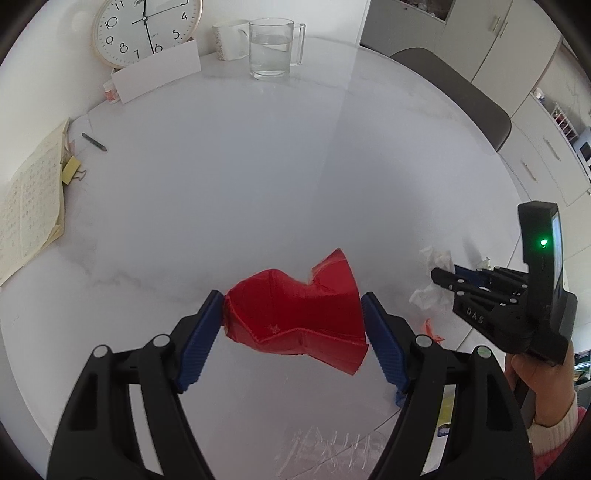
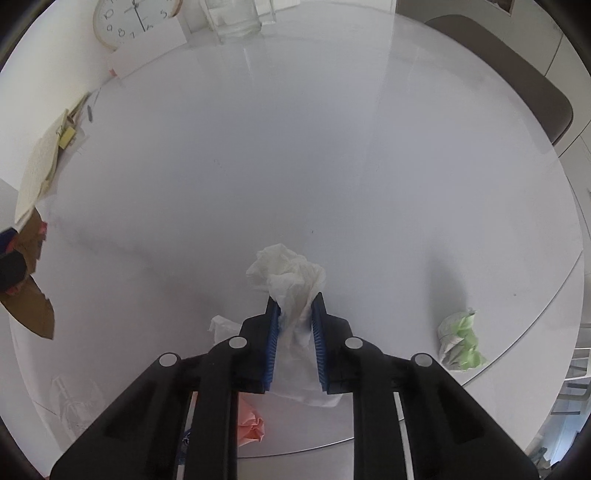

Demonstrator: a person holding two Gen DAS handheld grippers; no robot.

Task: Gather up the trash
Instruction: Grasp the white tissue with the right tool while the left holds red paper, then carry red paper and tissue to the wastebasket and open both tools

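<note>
My left gripper (image 1: 293, 304) is shut on a red paper bag (image 1: 295, 317), its blue pads pressing both sides and holding the bag over the white round table (image 1: 221, 184). My right gripper (image 2: 295, 302) is shut on a crumpled white tissue (image 2: 291, 280) above the table near its front edge. From the left wrist view, the right gripper (image 1: 443, 277) sits to the right with the tissue (image 1: 432, 280) in it. A crumpled green paper (image 2: 460, 341) lies right of the right gripper. A crumpled pink paper (image 2: 251, 424) lies under the right gripper.
At the back stand a wall clock (image 1: 146, 27), a white card (image 1: 157, 75), a white mug (image 1: 231, 38) and a glass jug of water (image 1: 271, 48). A notebook (image 1: 31, 206), yellow clip (image 1: 72, 170) and pen (image 1: 94, 141) lie left. A chair (image 1: 454, 96) stands at right.
</note>
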